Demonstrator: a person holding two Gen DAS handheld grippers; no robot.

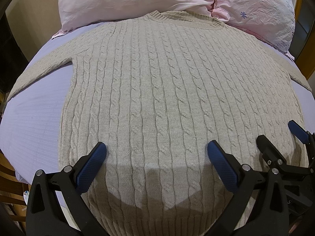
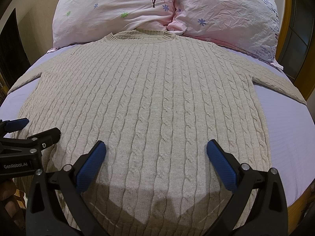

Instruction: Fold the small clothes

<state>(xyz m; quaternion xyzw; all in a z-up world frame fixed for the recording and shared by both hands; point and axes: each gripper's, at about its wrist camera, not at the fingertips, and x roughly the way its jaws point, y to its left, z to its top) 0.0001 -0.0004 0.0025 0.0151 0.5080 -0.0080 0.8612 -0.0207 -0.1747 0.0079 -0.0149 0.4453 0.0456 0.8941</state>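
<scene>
A beige cable-knit sweater (image 1: 167, 90) lies flat and face up on the bed, neck toward the pillows, both sleeves spread out to the sides; it also shows in the right wrist view (image 2: 149, 98). My left gripper (image 1: 156, 147) is open and empty, hovering over the sweater's lower body. My right gripper (image 2: 156, 147) is open and empty over the lower body too, to the right of the left one. The right gripper shows at the right edge of the left wrist view (image 1: 279, 135), and the left gripper at the left edge of the right wrist view (image 2: 37, 127).
A lavender sheet (image 1: 35, 118) covers the bed. Two pink flowered pillows (image 2: 122, 9) (image 2: 230, 13) lie at the head, touching the sweater's collar. Wooden furniture (image 1: 6, 175) and floor show past the bed's left edge; a wooden frame (image 2: 301, 59) stands on the right.
</scene>
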